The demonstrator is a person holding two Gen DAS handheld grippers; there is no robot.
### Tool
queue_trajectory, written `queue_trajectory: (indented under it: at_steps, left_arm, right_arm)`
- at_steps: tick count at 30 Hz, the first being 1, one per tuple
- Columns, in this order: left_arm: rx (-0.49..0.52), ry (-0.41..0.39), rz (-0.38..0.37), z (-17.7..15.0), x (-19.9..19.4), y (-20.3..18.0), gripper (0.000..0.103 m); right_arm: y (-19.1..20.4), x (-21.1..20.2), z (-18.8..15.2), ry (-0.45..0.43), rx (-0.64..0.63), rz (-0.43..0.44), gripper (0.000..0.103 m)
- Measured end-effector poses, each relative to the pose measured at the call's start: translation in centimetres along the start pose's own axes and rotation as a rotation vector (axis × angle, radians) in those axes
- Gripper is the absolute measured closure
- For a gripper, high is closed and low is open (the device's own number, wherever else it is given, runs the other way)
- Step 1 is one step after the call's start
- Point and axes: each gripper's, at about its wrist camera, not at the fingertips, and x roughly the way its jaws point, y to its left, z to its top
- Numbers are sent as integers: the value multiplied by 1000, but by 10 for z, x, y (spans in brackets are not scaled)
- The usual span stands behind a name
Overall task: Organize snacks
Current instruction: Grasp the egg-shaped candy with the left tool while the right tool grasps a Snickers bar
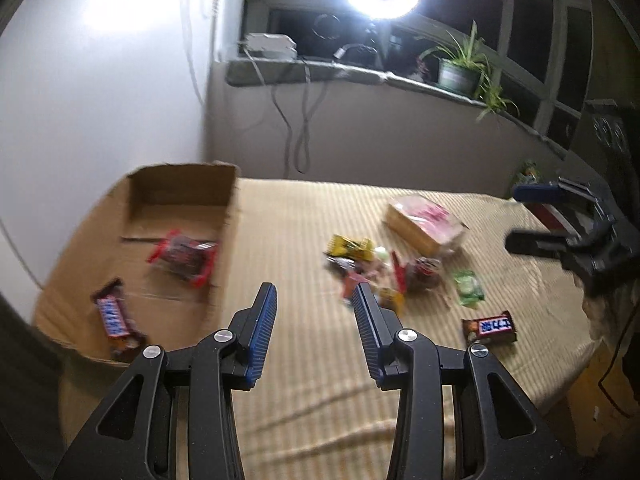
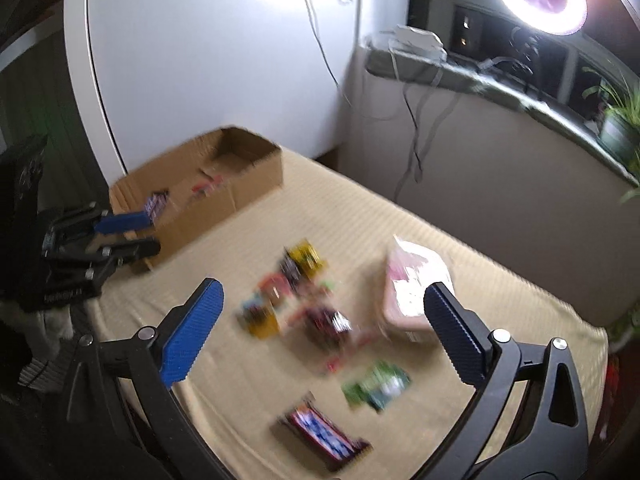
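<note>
— From the left wrist camera, what do you make out?

— The left gripper (image 1: 316,300) has its jaws partly apart with nothing between them, only the striped cloth of the worktop (image 1: 304,360) below. Left of the jaws sits the cardboard box (image 1: 224,248), open on top. Inside it lie a red-ended packet (image 1: 184,258) and, nearer the jaws, a brown bar (image 1: 116,320).

— And the loose snacks?

— Ahead and to the right of the jaws there is a blurred heap of snacks (image 1: 372,264) with a yellow packet (image 1: 350,248) on its far side. A pink-topped box (image 1: 426,222) stands beyond it. A green packet (image 1: 468,288) and a second brown bar (image 1: 490,326) lie further right. The right gripper (image 1: 516,220) shows at the right edge.

— Now the right wrist camera?

— The right gripper (image 2: 324,304) is spread wide, released, gripping nothing. The heap (image 2: 296,300) lies on the cloth between and beyond its jaws, badly blurred. The pink-topped box (image 2: 404,292) is just inside the right jaw. Closer in lie the green packet (image 2: 376,388) and the bar (image 2: 324,434). The cardboard box (image 2: 240,192) is far off to the left, and the left gripper (image 2: 136,232) hangs by its near corner.
</note>
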Motion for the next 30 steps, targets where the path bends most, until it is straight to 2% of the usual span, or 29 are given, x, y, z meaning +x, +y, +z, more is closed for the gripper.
queue_trajectory:
  at_steps: [8,10,14,19,24,30]
  left_arm:
    - [35,88,-62,-5,40,-34,64]
    - [45,103,-66,-6,48,-40,61]
    - [63,134,-65,-7,63,-49,59]
    - [72,167,-48,-8,80,-50,59]
    - [74,195,-47,-9,95,-53,59]
    - [92,210,-46,-13,102,-57,62]
  right_arm:
    - [-8,4,-63,113,-10,-21,1]
    - [-9,8,-75,134,-4,-21,1]
    - [-6,14,-83,167,-18,4,14]
    - [-2,21,-88,191,-48,27,21]
    - [1,34,-93,229,-65,46,34]
    - [3,40,-95,255,-83,64,42]
